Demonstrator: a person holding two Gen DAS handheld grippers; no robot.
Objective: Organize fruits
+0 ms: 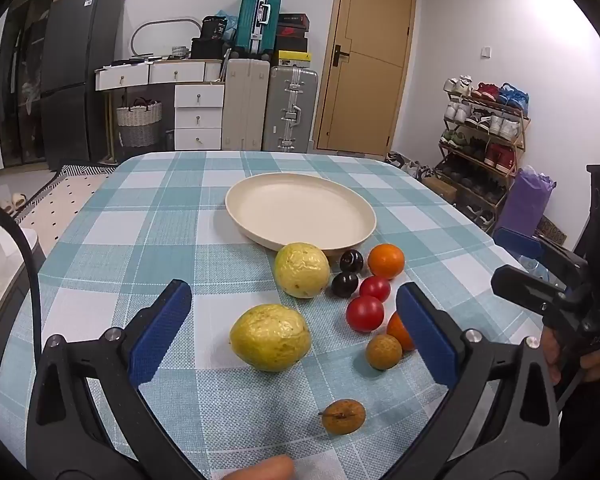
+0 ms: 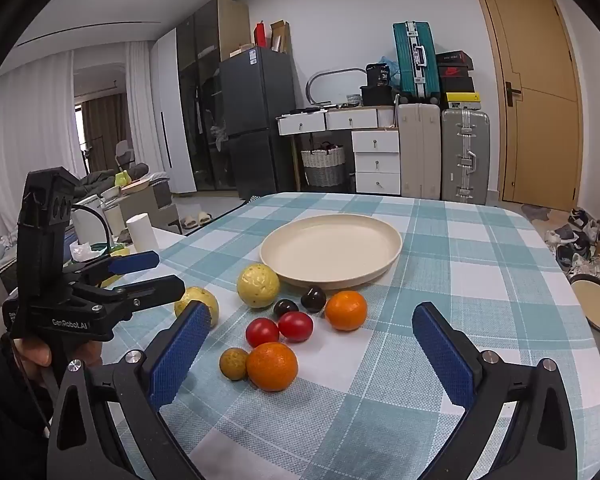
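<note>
An empty cream plate [image 1: 300, 210] [image 2: 330, 250] sits on the checked tablecloth. In front of it lie loose fruits: two yellow guavas [image 1: 271, 337] [image 1: 302, 269], two dark plums [image 1: 345, 284], two red tomatoes [image 1: 365, 313] [image 2: 262, 332], two oranges [image 1: 386, 261] [image 2: 272, 366] and two small brown fruits [image 1: 343, 416] [image 2: 233, 363]. My left gripper [image 1: 294, 316] is open and empty, its jaws either side of the near guava. My right gripper [image 2: 312, 344] is open and empty, above the near orange. It also shows in the left wrist view [image 1: 518, 258].
The table [image 2: 480, 264] edge drops off left and right. A shoe rack [image 1: 484, 136] stands to the right, suitcases [image 1: 290, 110] and drawers behind. A white roll [image 2: 142, 232] and cups stand on a side table at left.
</note>
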